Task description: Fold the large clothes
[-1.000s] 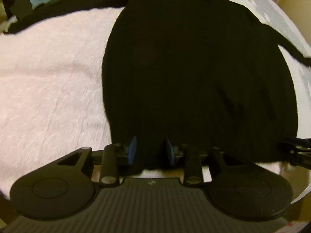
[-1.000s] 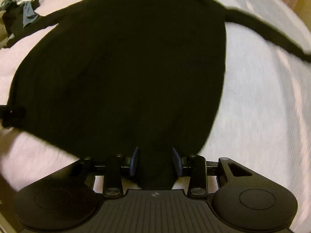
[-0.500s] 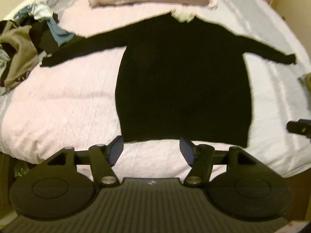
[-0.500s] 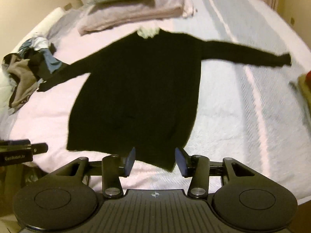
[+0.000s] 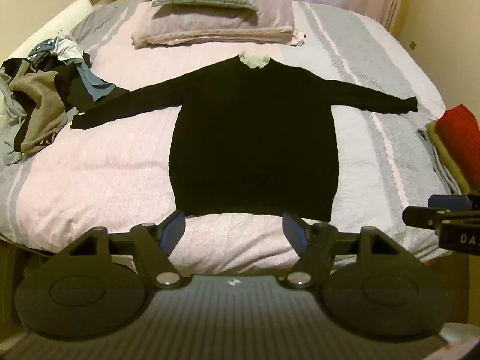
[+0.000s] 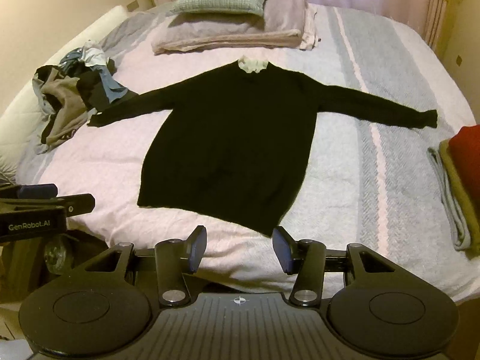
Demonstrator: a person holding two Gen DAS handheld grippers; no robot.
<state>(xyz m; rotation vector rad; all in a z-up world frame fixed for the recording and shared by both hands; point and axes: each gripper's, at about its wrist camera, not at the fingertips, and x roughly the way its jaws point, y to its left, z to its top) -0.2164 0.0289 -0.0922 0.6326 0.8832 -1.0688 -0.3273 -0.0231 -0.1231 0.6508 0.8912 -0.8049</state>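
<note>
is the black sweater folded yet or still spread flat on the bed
Spread flat, not yet folded. The black sweater lies face-down or face-up (cannot tell) on the bed, both sleeves stretched out sideways, hem straight, no fold in the body.

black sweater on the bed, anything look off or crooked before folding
Mostly fine: the black sweater lies flat, sleeves spread. Its left cuff runs up against the heap of loose clothes, and the hem sits slightly slanted in the right wrist view.

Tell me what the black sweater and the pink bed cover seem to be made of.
Black sweater: probably a soft knit, matte; it lies limp and flat and gives no shine, though its weave is too dark to make out.
Pink bed cover: seems a fluffy fleece or plush, matte; a fuzzy nap shows across its surface.
</note>
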